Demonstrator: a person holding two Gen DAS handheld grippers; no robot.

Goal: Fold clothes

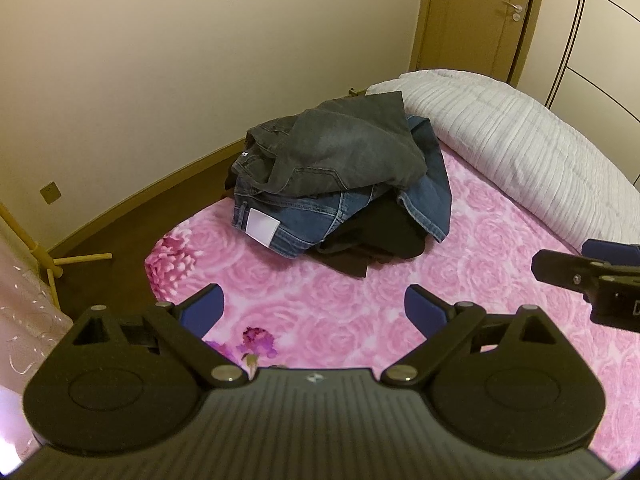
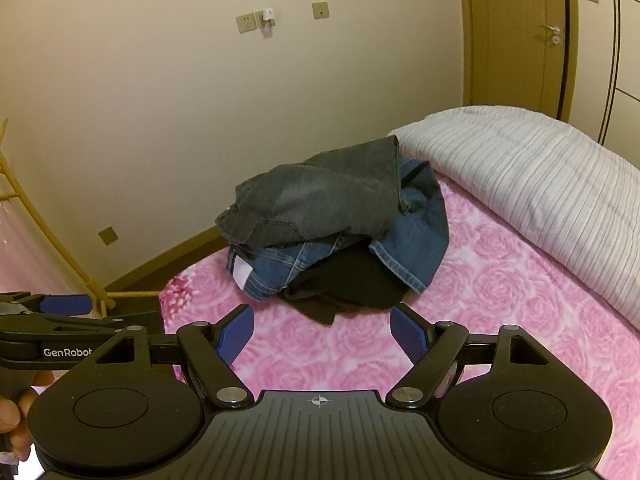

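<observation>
A pile of clothes lies on the pink rose-print bed (image 1: 340,304): dark grey jeans (image 1: 340,148) on top, blue jeans with a white tag (image 1: 296,220) under them, a black garment (image 1: 372,240) at the bottom. The same pile shows in the right wrist view, with grey jeans (image 2: 320,200), blue jeans (image 2: 416,236) and the black garment (image 2: 344,284). My left gripper (image 1: 314,312) is open and empty, short of the pile. My right gripper (image 2: 322,332) is open and empty, just in front of the black garment. The right gripper also shows at the left view's right edge (image 1: 592,276).
A white striped quilt (image 1: 520,152) lies rolled along the bed's far right side. The bed's corner (image 1: 160,256) drops to a dark floor on the left. A yellow wooden rack (image 2: 80,272) stands by the wall. A door (image 2: 520,32) is at the back right.
</observation>
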